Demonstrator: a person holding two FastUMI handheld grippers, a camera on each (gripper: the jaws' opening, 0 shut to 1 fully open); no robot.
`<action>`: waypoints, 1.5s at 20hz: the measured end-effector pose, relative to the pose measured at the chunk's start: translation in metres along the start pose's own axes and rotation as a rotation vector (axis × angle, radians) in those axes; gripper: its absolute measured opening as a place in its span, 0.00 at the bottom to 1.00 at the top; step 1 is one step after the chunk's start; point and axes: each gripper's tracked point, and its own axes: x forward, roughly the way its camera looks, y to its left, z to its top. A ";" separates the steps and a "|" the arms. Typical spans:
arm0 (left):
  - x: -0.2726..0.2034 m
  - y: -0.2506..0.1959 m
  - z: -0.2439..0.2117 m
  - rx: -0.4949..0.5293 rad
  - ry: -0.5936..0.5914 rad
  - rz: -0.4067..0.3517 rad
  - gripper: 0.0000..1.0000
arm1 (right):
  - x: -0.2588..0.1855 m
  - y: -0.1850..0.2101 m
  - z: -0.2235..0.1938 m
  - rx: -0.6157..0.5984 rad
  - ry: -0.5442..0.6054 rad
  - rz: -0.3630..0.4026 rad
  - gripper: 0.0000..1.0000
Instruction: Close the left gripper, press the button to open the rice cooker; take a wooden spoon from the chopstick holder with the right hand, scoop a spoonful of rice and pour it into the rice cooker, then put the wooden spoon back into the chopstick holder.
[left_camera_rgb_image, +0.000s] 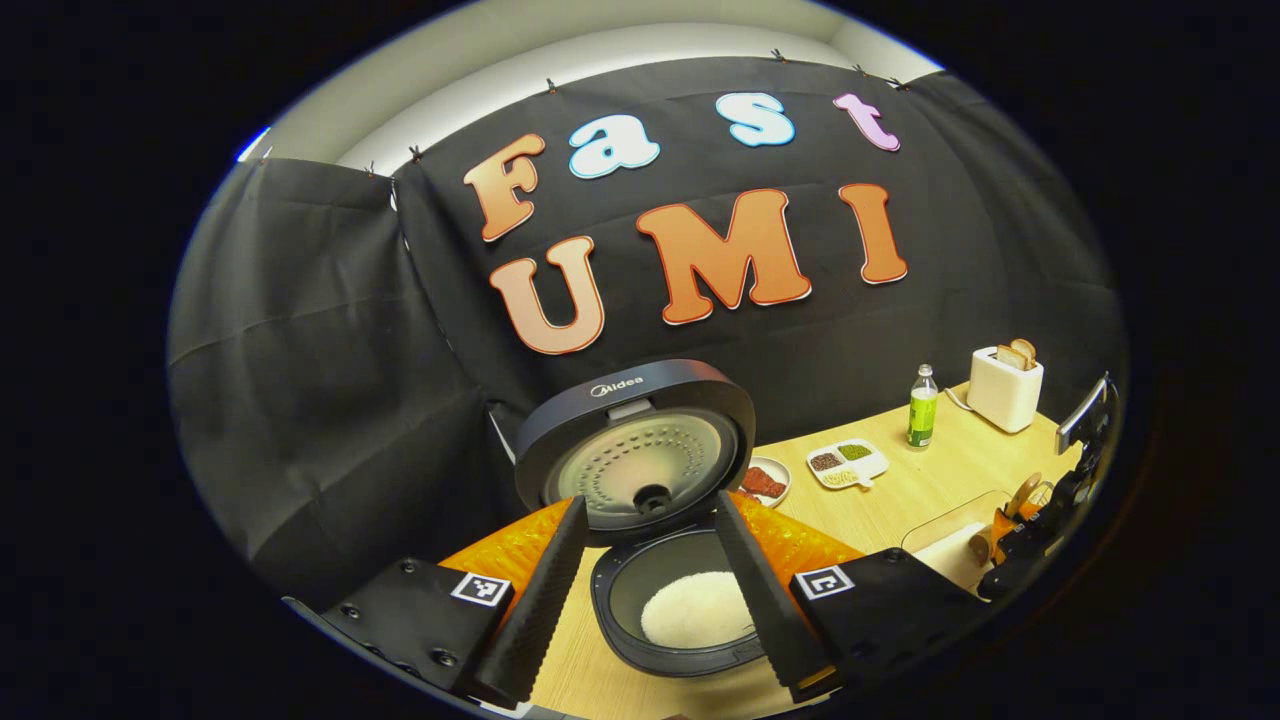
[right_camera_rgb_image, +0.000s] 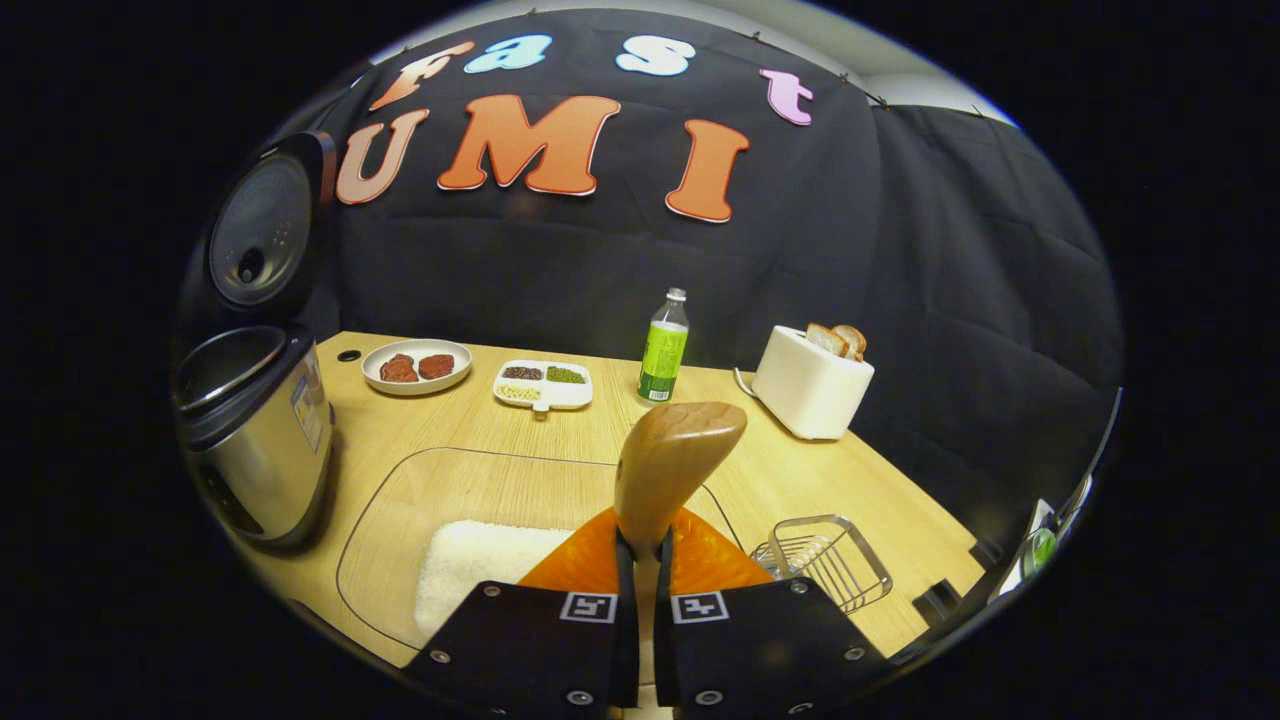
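The right gripper (right_camera_rgb_image: 640, 560) has its two fingers clamped on the handle of the pale wooden spoon (right_camera_rgb_image: 672, 462), whose bowl rises upright just beyond the fingertips; below and to the left lies a heap of white rice (right_camera_rgb_image: 478, 572) in a clear shallow tray (right_camera_rgb_image: 400, 500) on the light wooden table (right_camera_rgb_image: 900, 500); the wire chopstick holder (right_camera_rgb_image: 828, 556) stands just right of the gripper; farther left the silver, dark-lidded rice cooker (right_camera_rgb_image: 258, 440) stands with its lid thrown open. The left gripper (left_camera_rgb_image: 648, 590) hovers with fingers spread apart and holding nothing, framing the cooker's dark inner pot (left_camera_rgb_image: 690, 600), where white rice already lies. Judging by this, the pour seems done and the spoon's return remains; the handle is gripped low, so the spoon could pivot between the pads, snag the wire holder's rim and tip it or drop outside.
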 end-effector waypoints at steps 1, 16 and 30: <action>-0.002 0.002 -0.001 -0.005 0.001 0.003 0.80 | 0.001 0.001 -0.004 0.035 0.024 0.011 0.06; -0.007 0.028 -0.020 -0.020 0.021 0.026 0.80 | -0.016 0.073 -0.009 0.439 0.231 0.197 0.06; 0.001 0.022 -0.021 -0.014 0.032 0.015 0.88 | -0.009 0.104 -0.014 0.702 0.405 0.425 0.06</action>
